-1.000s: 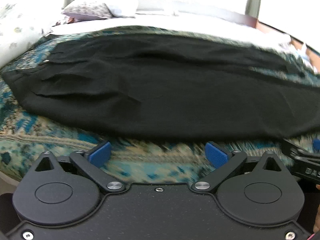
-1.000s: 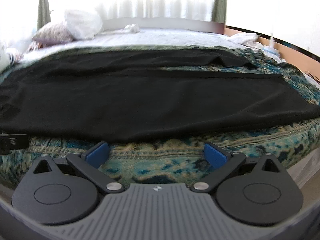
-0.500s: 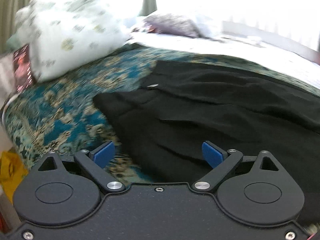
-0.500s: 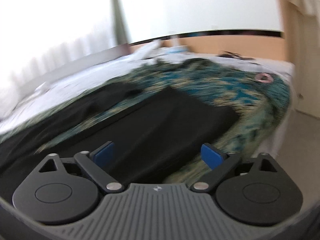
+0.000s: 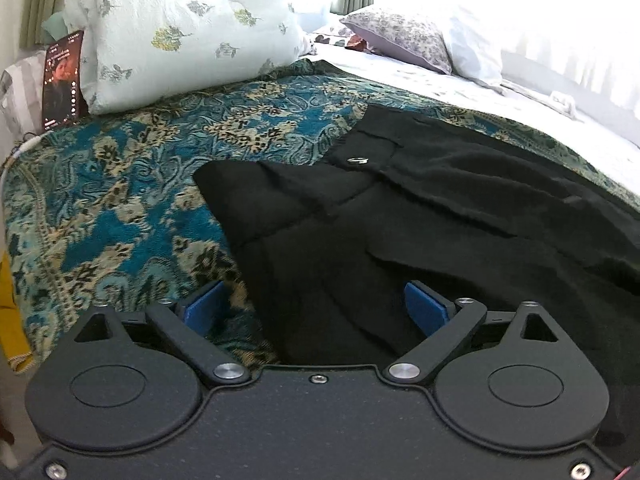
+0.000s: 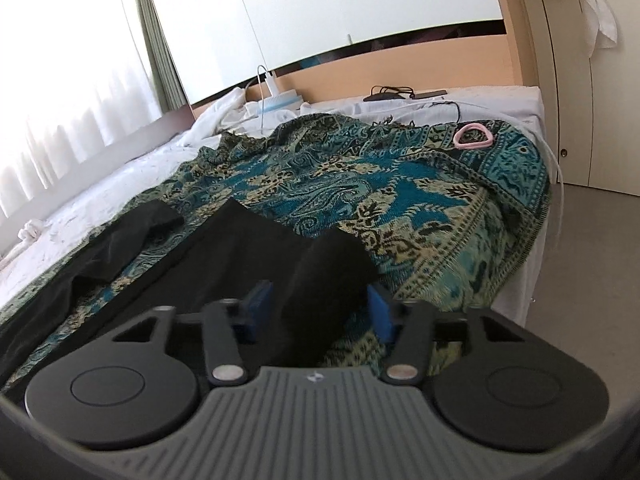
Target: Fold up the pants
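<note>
— While black pants (image 5: 420,220) are lying flat on the teal bedspread (image 5: 120,184), what are the tongs gripping?
— Nothing: left gripper (image 5: 316,304) is gaping wide over the waist, right gripper (image 6: 316,308) half-open around a leg hem (no legible writing).

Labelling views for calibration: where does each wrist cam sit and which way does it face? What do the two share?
Left wrist: sits on the left tool, low over the bed, facing the waistband end of the black fabric pants and the floral white pillow; both blue pads show, spread apart.
Right wrist: sits on the right tool, facing the pants' leg ends and the pink plastic ring; its pads straddle the hem, not closed.
Shared: the pants and the teal paisley bedspread.
</note>
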The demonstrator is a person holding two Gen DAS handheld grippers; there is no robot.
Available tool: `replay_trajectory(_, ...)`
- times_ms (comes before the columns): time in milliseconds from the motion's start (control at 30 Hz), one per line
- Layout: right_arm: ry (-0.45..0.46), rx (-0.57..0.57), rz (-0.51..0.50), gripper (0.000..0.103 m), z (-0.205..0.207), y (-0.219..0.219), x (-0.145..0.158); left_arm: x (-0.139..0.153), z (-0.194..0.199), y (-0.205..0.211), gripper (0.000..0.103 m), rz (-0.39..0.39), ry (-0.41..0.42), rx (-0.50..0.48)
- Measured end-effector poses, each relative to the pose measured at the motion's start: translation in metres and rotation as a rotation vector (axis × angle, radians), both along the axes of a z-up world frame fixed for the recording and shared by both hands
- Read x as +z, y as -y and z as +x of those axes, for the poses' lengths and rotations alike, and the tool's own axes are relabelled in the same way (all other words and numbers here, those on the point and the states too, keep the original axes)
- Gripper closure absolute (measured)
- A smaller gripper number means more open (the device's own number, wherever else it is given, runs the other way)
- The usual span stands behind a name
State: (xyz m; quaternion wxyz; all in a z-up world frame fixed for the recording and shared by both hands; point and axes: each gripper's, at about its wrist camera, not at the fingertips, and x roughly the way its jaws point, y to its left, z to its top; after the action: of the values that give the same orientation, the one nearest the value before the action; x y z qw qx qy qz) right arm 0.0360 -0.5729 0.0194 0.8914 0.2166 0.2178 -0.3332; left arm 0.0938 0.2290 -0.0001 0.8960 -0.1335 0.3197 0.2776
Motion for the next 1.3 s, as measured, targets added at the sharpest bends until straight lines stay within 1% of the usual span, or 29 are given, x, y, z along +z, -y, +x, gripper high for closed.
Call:
replay_trajectory(33, -0.012, 0.006, 0.001, 0.065, 0.003, 0.002, -0.001, 0.001, 0.001, 0.001, 0.019, -0.001, 0.006, -0.001)
replay_trajectory(67, -0.017, 0.013, 0.006, 0.072, 0.005, 0.002, -0.001, 0.002, 0.002, 0.001, 0.025, -0.001, 0.012, -0.004)
replay_trajectory(100, -0.015, 0.015, 0.014, 0.075, 0.006, 0.004, -0.001, 0.002, 0.003, 0.002, 0.039, -0.001, 0.02, -0.008)
replay_trajectory(133, -0.015, 0.011, 0.02, 0.082, 0.005, 0.004, -0.001, 0.004, 0.004, 0.002, 0.051, -0.001, 0.025, -0.007)
replay_trajectory(167, -0.015, 0.005, 0.026, 0.088, 0.005, 0.006, 0.0, 0.005, 0.005, 0.002, 0.058, 0.005, 0.026, 0.005)
replay_trajectory(233, -0.016, -0.005, 0.026, 0.093, 0.002, 0.006, 0.003, 0.007, 0.006, 0.003, 0.089, 0.028, 0.02, 0.017)
replay_trajectory(300, -0.032, -0.016, -0.011, 0.095, 0.001, 0.002, 0.007, 0.012, 0.005, 0.008, 0.096, 0.05, 0.024, 0.002)
replay_trajectory(367, -0.052, -0.02, -0.092, 0.095, -0.001, -0.007, 0.016, 0.017, 0.003, 0.016, 0.096, 0.125, 0.017, 0.001)
replay_trajectory(433, -0.071, -0.01, -0.186, 0.095, -0.001, -0.017, 0.022, 0.02, 0.001, 0.025, 0.095, 0.194, 0.001, -0.013)
replay_trajectory(467, -0.107, -0.005, -0.207, 0.094, 0.003, -0.016, 0.021, 0.018, 0.003, 0.027, 0.095, 0.215, -0.018, -0.021)
replay_trajectory(500, -0.148, -0.01, -0.195, 0.093, 0.007, -0.012, 0.017, 0.014, 0.005, 0.027, 0.095, 0.218, -0.039, -0.021)
replay_trajectory(533, -0.193, -0.014, -0.158, 0.093, 0.013, -0.005, 0.01, 0.01, 0.007, 0.026, 0.094, 0.206, -0.06, -0.015)
replay_trajectory(567, -0.217, -0.022, -0.123, 0.094, 0.016, 0.0, 0.006, 0.007, 0.008, 0.026, 0.094, 0.195, -0.072, -0.011)
replay_trajectory(600, -0.215, -0.03, -0.125, 0.091, 0.016, 0.001, 0.005, 0.006, 0.008, 0.028, 0.094, 0.201, -0.075, -0.008)
replay_trajectory(667, -0.245, -0.041, -0.171, 0.082, 0.019, -0.006, 0.01, 0.008, 0.01, 0.032, 0.089, 0.228, -0.087, -0.001)
replay_trajectory(700, -0.26, -0.05, -0.186, 0.074, 0.019, -0.009, 0.013, 0.009, 0.01, 0.034, 0.084, 0.233, -0.096, 0.006)
replay_trajectory(767, -0.284, -0.072, -0.223, 0.052, 0.02, -0.013, 0.022, 0.013, 0.009, 0.034, 0.07, 0.226, -0.108, 0.019)
replay_trajectory(800, -0.281, -0.077, -0.241, 0.049, 0.019, -0.015, 0.029, 0.017, 0.008, 0.035, 0.054, 0.223, -0.103, 0.023)
replay_trajectory(833, -0.272, -0.077, -0.259, 0.044, 0.017, -0.016, 0.036, 0.022, 0.006, 0.036, 0.044, 0.225, -0.084, 0.024)
replay_trajectory(900, -0.243, -0.057, -0.276, 0.04, 0.016, -0.018, 0.052, 0.034, 0.002, 0.04, 0.038, 0.231, -0.041, 0.011)
replay_trajectory(967, -0.216, -0.019, -0.275, 0.034, 0.022, -0.02, 0.07, 0.048, 0.003, 0.046, 0.026, 0.235, -0.011, -0.011)
replay_trajectory(1000, -0.202, 0.001, -0.262, 0.032, 0.026, -0.021, 0.077, 0.056, 0.004, 0.05, 0.017, 0.237, 0.009, -0.027)
replay_trajectory(1033, -0.179, 0.021, -0.236, 0.031, 0.032, -0.021, 0.087, 0.064, 0.006, 0.053, 0.014, 0.238, 0.028, -0.046)
replay_trajectory(1100, -0.145, 0.056, -0.183, 0.029, 0.044, -0.023, 0.1, 0.079, 0.014, 0.06, 0.011, 0.228, 0.06, -0.098)
replay_trajectory(1133, -0.127, 0.078, -0.156, 0.029, 0.053, -0.024, 0.107, 0.087, 0.02, 0.063, 0.009, 0.216, 0.072, -0.124)
replay_trajectory(1167, -0.116, 0.096, -0.14, 0.028, 0.06, -0.026, 0.111, 0.094, 0.027, 0.065, 0.008, 0.202, 0.079, -0.144)
replay_trajectory(1233, -0.107, 0.137, -0.12, 0.026, 0.08, -0.033, 0.121, 0.108, 0.045, 0.068, 0.008, 0.158, 0.083, -0.182)
replay_trajectory(1300, -0.107, 0.183, -0.114, 0.023, 0.102, -0.042, 0.127, 0.121, 0.069, 0.068, 0.007, 0.083, 0.078, -0.211)
